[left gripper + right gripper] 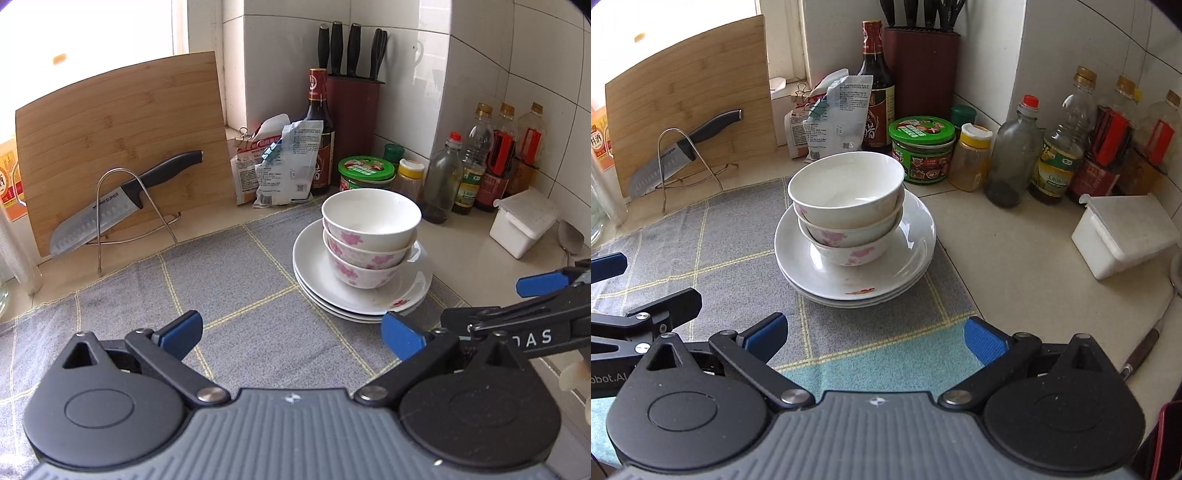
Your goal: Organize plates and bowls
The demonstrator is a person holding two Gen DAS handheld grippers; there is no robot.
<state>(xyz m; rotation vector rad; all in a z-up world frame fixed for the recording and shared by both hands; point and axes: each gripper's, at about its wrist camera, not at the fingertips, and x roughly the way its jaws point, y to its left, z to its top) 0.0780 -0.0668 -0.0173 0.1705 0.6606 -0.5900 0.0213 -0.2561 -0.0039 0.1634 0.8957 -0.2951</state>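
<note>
Three white porcelain bowls with pink flower prints (846, 218) sit nested on a stack of white round plates (908, 254) on the grey checked cloth mat (738, 240), at twelve o'clock from the right gripper (875, 338) and one o'clock from the left gripper (291, 330). Both tongs hang with jaws apart, holding nothing, short of the stack. With everything gathered into one pile, the sorting looks essentially finished.

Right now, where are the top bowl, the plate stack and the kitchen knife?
top bowl (846, 192): right wrist view, inner wall.
plate stack (916, 236): right wrist view, bare right rim.
kitchen knife (92, 225): left wrist view, mid-blade.
</note>
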